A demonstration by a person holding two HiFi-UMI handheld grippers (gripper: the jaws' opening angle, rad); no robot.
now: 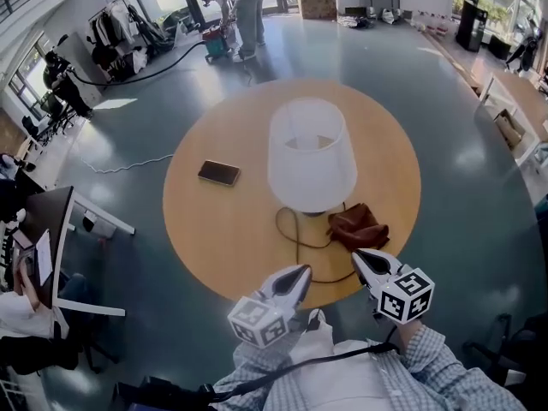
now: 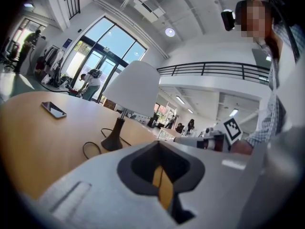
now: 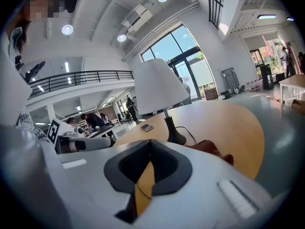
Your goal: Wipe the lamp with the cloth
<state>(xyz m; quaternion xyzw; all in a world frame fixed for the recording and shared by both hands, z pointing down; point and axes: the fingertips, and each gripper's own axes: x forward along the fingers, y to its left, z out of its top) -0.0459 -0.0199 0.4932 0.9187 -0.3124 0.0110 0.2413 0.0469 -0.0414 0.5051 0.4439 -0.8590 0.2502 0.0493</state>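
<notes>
My left gripper (image 1: pixel 301 272), right gripper (image 1: pixel 360 257) over near rim of round wooden surface (image 1: pixel 214 238); both jaws together, nothing between. Upright lamp (image 1: pixel 312 152) mid-surface. Crumpled brown cloth (image 1: pixel 358 227) just beside lamp base, ahead of right gripper. Looped black cord (image 1: pixel 291 229) lies between left gripper and base. Dark phone (image 1: pixel 219 173) flat, left of lamp, apart.

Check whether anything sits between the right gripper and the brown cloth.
Nothing visible does. The cloth lies on the table just ahead of the shut right gripper, beside the lamp. The black cord loops clear at the cloth's left.
</notes>
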